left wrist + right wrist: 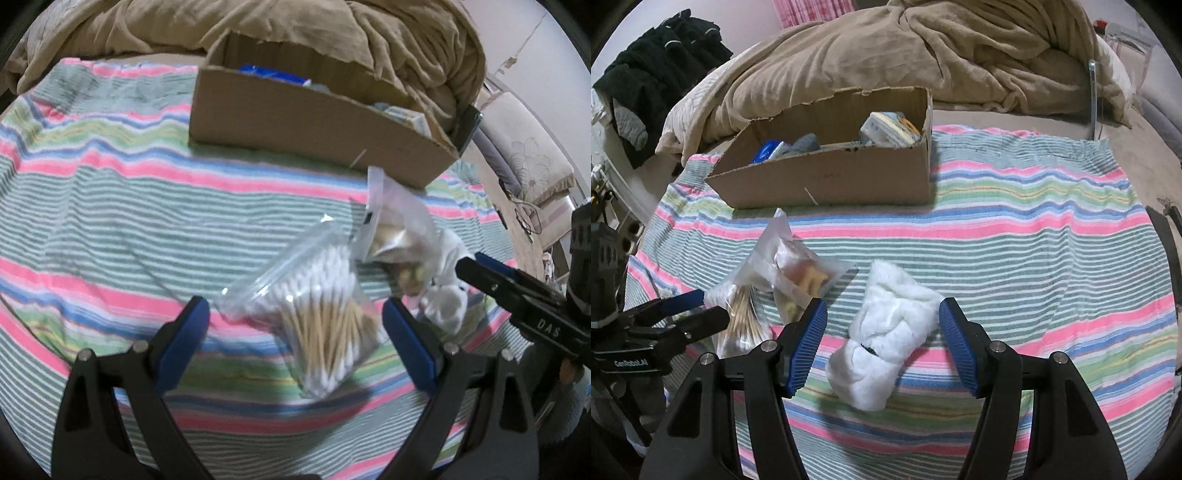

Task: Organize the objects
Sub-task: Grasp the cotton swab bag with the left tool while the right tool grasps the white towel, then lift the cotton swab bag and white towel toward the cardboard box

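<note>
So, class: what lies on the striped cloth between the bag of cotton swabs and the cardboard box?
A second clear bag of small tan pieces, its top nearly reaching the cardboard box, its lower end overlapping the swab bag. The right wrist view shows it best.

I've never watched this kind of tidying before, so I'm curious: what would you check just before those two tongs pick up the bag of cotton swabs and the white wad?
1. Left tongs open wide enough for the bag of cotton swabs: ok.
2. Swab bag lies between the left fingers, not yet pinched: ok.
3. Right tongs open around the white wad, pads not touching it: ok.
4. Second bag overlaps the swab bag's corner and could drag along: not ok.
5. Cardboard box has free room: ok, a gap shows between its contents.
6. Swab bag sealed shut: cannot tell.
</note>
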A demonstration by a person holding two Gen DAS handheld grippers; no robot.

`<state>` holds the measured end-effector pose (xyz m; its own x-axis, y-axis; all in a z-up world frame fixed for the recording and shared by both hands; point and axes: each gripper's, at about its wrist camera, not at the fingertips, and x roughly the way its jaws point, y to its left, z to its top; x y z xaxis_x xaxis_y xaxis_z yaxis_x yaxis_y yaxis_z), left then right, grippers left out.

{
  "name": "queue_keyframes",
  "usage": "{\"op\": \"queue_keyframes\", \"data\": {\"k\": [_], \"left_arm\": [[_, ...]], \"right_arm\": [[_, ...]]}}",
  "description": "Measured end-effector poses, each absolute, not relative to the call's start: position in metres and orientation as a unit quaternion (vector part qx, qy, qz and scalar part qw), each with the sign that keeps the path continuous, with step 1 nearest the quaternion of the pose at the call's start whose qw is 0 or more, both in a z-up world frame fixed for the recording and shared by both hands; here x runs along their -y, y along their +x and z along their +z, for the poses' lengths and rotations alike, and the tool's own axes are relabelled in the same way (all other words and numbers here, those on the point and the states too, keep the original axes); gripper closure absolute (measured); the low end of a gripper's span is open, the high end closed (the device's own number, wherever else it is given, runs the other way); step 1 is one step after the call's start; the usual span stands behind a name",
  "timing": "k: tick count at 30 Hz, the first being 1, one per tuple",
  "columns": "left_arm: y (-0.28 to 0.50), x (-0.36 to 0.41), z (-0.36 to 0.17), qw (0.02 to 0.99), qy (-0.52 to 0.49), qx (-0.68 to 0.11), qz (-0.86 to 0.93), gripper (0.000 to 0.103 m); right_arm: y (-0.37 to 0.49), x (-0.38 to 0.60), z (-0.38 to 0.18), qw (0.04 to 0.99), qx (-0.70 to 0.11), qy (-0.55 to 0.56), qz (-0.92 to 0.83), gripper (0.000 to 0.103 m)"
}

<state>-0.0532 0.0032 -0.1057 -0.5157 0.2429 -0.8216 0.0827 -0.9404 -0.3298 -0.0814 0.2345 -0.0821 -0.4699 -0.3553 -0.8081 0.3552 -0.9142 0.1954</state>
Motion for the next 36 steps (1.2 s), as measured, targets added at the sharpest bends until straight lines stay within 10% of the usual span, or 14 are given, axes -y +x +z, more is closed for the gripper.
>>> {"op": "queue_keyframes", "data": {"k": [16,24,36], "left_arm": [[-0.063,-0.021,-0.112,0.042,-0.479,0.127,0.868,0.01],[-0.061,-0.023,-0.111,0.05,-0.463,0.11,0.878,0.043],[-0.052,-0.014,-0.096,0.051,-0.446,0.112,0.887,0.049]], "right_arm": [[-0.087,-0.24,-0.102,0.197,0.0,0.497,-0.845,0.037],[-0.084,-0.234,-0.105,0.216,0.0,0.499,-0.839,0.056],[-0.08,-0.231,-0.089,0.23,-0.004,0.48,-0.847,0.063]]}}
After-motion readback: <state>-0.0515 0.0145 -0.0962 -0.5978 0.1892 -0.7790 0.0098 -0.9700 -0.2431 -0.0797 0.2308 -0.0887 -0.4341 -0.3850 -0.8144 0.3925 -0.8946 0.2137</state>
